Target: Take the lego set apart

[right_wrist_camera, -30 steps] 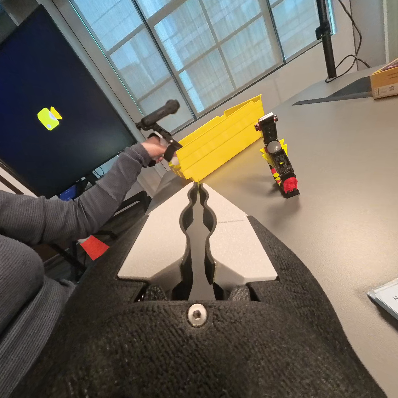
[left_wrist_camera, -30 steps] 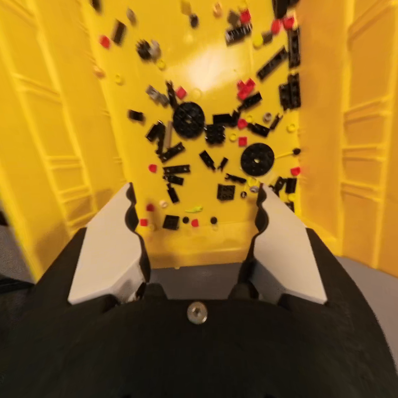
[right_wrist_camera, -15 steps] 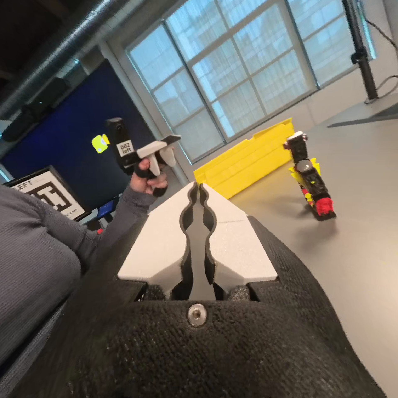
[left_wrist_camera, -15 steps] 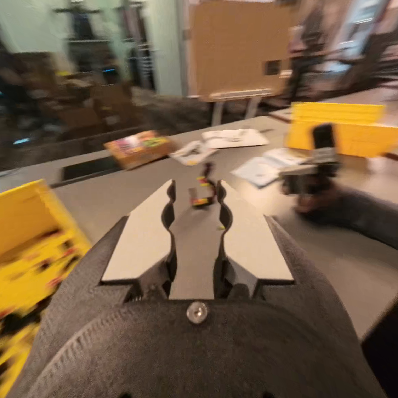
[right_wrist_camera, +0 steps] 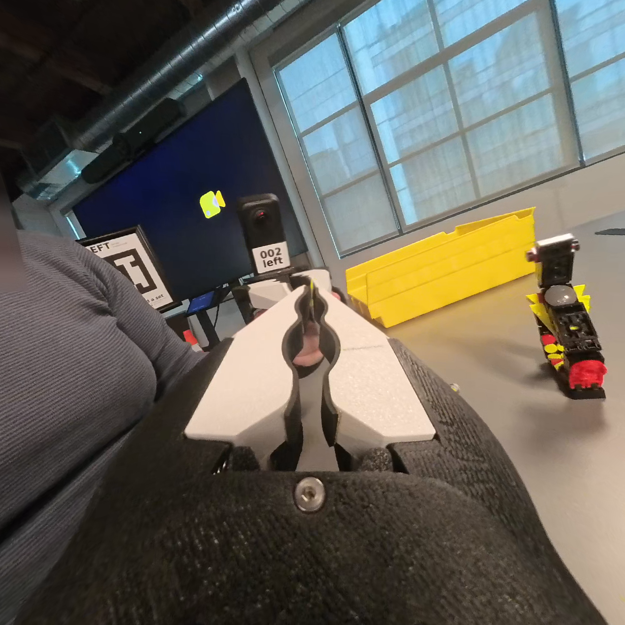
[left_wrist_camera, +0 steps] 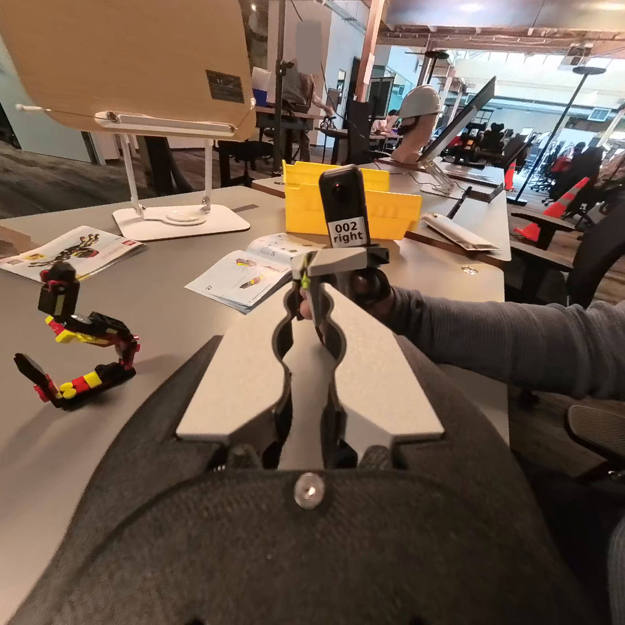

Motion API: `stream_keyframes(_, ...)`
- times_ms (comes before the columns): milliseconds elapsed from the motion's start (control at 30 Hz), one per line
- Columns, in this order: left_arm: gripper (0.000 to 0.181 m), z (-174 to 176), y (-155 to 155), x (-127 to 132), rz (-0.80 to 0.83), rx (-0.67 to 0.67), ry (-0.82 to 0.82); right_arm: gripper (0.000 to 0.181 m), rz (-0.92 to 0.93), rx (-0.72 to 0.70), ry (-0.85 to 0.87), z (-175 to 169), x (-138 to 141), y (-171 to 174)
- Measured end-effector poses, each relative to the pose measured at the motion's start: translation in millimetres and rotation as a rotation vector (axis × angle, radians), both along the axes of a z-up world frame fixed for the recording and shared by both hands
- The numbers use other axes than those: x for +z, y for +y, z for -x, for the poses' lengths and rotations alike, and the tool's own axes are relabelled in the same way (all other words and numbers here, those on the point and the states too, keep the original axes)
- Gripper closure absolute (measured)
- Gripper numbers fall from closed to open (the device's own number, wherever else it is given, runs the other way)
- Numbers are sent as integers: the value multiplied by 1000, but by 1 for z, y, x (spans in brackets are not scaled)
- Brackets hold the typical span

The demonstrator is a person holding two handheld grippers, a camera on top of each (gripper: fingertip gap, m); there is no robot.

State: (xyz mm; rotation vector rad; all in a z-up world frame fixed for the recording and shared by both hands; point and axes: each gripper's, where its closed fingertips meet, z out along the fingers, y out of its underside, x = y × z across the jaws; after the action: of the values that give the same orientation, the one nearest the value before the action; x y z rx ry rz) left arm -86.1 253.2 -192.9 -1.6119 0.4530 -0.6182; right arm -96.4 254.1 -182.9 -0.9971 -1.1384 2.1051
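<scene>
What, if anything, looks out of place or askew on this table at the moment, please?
Nothing is spilled or broken. The black, red and yellow lego model stands on the grey table bent into an S, top leaning over, possibly just its build. The right gripper pinches a thin lime-yellow lego sliver.

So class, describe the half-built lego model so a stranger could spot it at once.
Start at the grey table and find the two instruction booklets lying on it. Nearer than them, apart from both, stands the lego model, a curled black figure. Its red and yellow bricks and upright shape set it apart from the flat paper.
</scene>
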Motion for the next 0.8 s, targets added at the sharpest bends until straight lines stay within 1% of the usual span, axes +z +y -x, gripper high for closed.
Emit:
stream_keyframes(100,170,1,2,-1,4,4,-6,181,-7,18,-1,1,0,-5)
stream_keyframes(267,178,2,2,-2,5,23,10,181,-7,-3,-10,3,-2,-2)
stream_keyframes(333,178,11,0,2,-18,70,43,180,-8,-46,-2,4,-1,2)
stream_keyframes(367,177,21,-2,9,-49,115,62,175,-7,-91,0,4,0,9)
stream_keyframes(400,178,37,-6,19,-85,180,83,171,-12,-153,-2,3,0,18)
stream_keyframes(433,177,60,-10,30,-123,275,104,169,-22,-238,-2,2,1,30)
stream_keyframes(500,178,124,-23,50,-170,530,148,168,-65,-460,6,-4,4,58)
stream_keyframes(533,178,158,-33,56,-162,653,162,168,-88,-584,1,-9,4,73)
stream_keyframes(567,178,191,-42,56,-122,753,171,169,-111,-702,-13,-15,4,88)
stream_keyframes(600,178,224,-50,48,-35,835,184,169,-134,-803,-31,-20,2,100)
stream_keyframes(667,177,279,-67,18,201,946,212,170,-169,-932,-56,-30,0,115)
stream_keyframes(733,177,316,-82,-10,403,995,223,171,-178,-988,-68,-34,-1,122)
stream_keyframes(800,177,337,-94,-35,586,1003,236,171,-173,-1000,-84,-34,-5,125)
